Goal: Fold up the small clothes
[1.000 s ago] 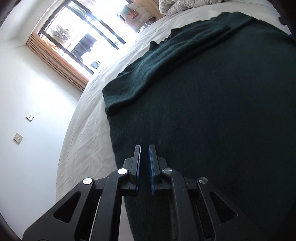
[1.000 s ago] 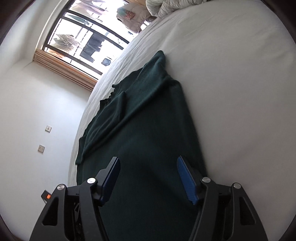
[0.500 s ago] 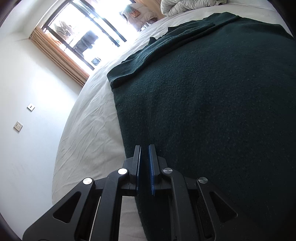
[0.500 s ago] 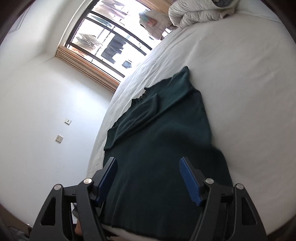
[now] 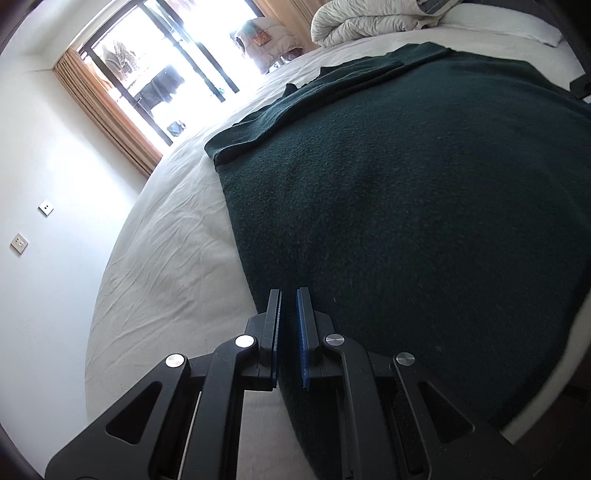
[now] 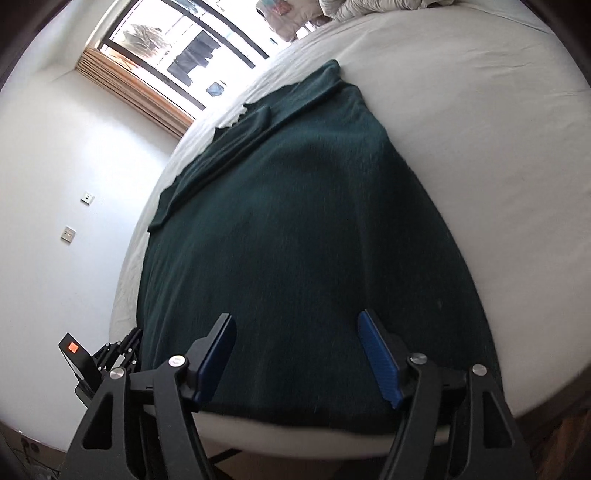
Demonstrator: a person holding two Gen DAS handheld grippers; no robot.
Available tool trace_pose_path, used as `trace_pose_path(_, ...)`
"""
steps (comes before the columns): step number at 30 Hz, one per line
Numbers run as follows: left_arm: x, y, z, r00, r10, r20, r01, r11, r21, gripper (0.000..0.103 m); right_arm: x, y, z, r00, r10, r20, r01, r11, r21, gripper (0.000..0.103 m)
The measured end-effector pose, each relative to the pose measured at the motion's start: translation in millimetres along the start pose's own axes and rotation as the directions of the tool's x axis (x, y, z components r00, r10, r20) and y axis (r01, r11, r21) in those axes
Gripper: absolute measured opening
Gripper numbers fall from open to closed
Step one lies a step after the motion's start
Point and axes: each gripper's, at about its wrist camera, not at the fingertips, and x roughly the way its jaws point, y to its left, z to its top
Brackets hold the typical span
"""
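A dark green knitted garment (image 5: pixel 406 203) lies flat on the white bed, with one sleeve (image 5: pixel 295 107) folded in along its far side. My left gripper (image 5: pixel 290 295) is shut and hovers at the garment's left edge near the hem; dark cloth shows through the slit between its pads, but nothing is visibly pinched. In the right wrist view the same garment (image 6: pixel 295 221) fills the middle. My right gripper (image 6: pixel 295 319) stands wide open just above its near hem, with nothing pressed between the pads. The left gripper (image 6: pixel 122 354) shows small at the lower left of that view.
White bed sheet (image 5: pixel 166 258) spreads left of the garment and also to its right (image 6: pixel 480 110). A rumpled duvet (image 5: pixel 369 22) lies at the far end. A window (image 5: pixel 177 66) with curtains and a white wall with sockets (image 5: pixel 18 243) are at the left. The bed's front edge (image 6: pixel 295 432) is just under the right gripper.
Both grippers have drawn back along the garment toward its near hem and the bed's edge. The folded sleeve now looks farther off. The right jaws have spread a little wider.
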Motion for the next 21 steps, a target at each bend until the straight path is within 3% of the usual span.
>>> trace_pose_path(3,-18.2,4.3,-12.3,0.999,-0.041,0.034,0.042,0.998,-0.043,0.008,-4.3,10.4,-6.7,0.997,-0.026,-0.067,0.025,0.999,-0.024,0.077)
trace_pose_path(6,-43.9,7.2,-24.8,0.988,-0.133,0.076,0.139,0.986,-0.089,0.008,-21.1,17.0,-21.3,0.997,-0.022,-0.069,0.022,1.0,-0.007,0.076)
trace_pose_path(8,-57.1,0.1,-29.2,0.983,-0.152,0.098,0.158,0.986,-0.053,0.008,-31.1,16.3,-30.0,0.996,0.042,-0.083,-0.039,0.998,0.041,0.075)
trace_pose_path(12,-78.7,-28.0,-36.2,0.98,-0.117,0.159,0.102,0.99,0.1,0.014,-57.9,26.5,-39.5,0.998,0.041,0.038,-0.04,0.999,-0.026,0.074)
trace_pose_path(13,-81.5,-33.5,-37.3,0.98,-0.109,0.164,0.089,0.988,0.125,0.032,-60.8,28.7,-40.1,0.997,0.051,0.052,-0.05,0.998,-0.033,0.074)
trace_pose_path(14,-84.4,-38.4,-38.5,0.981,-0.089,0.173,0.064,0.987,0.146,0.069,-62.8,31.1,-41.3,0.996,0.066,0.058,-0.064,0.997,-0.034,0.074)
trace_pose_path(16,-93.5,-44.1,-40.8,0.971,-0.031,0.237,-0.009,0.986,0.166,0.102,-63.7,31.3,-41.9,0.993,0.095,0.064,-0.093,0.995,-0.023,0.074)
trace_pose_path(19,-101.4,-49.9,-36.9,0.967,-0.09,0.238,0.042,0.979,0.197,0.102,-63.3,31.7,-43.9,0.995,0.089,0.055,-0.088,0.996,-0.018,0.074)
trace_pose_path(21,-104.7,-53.3,-38.3,0.967,-0.08,0.242,0.03,0.978,0.205,0.102,-62.4,34.1,-44.7,0.994,0.09,0.055,-0.089,0.996,-0.017,0.074)
